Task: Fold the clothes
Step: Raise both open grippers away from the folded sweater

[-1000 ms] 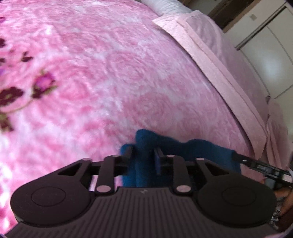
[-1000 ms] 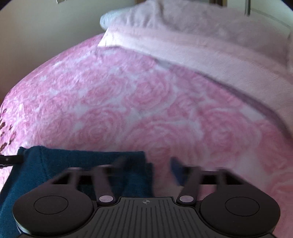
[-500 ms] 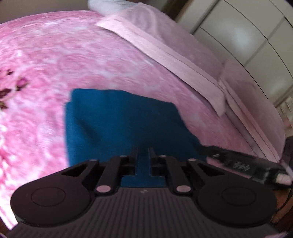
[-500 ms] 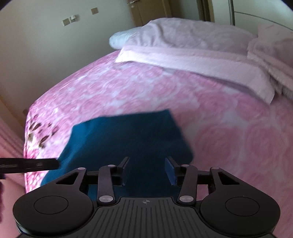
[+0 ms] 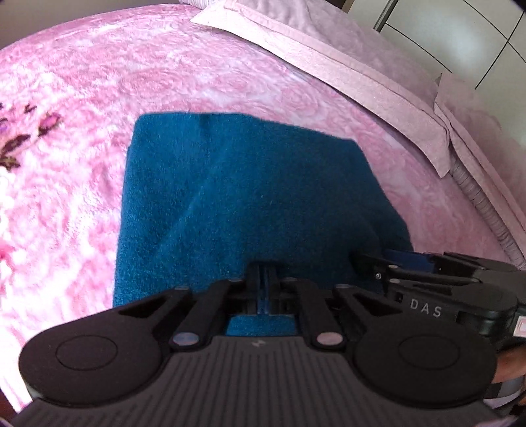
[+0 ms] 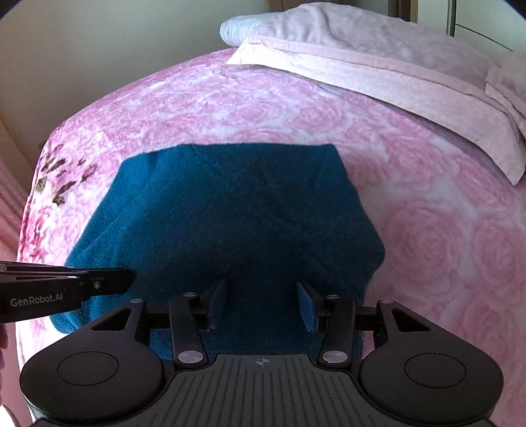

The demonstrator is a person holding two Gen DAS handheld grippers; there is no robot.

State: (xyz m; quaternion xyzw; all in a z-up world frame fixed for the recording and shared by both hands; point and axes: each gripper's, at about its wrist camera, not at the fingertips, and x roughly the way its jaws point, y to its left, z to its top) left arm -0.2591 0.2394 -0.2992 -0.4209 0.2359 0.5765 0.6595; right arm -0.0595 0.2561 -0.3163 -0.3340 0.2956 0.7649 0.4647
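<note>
Blue garment (image 6: 230, 210) on pink bedspread (image 6: 427, 230); pillows (image 6: 378, 56) beyond.

Bed (image 6: 230, 98) bare at 9, 12 and 3 o'clock of blue cloth (image 6: 236, 213). Folded blanket (image 6: 394, 75) blocks far edge, 1 o'clock. Left gripper (image 6: 130, 279) crowds cloth's near-left corner, 8 o'clock.

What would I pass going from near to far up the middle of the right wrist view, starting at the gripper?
Right gripper, open → blue folded garment → pink rose-patterned blanket → pale pink folded cover lying across the head of the bed → white pillow → wall.
</note>
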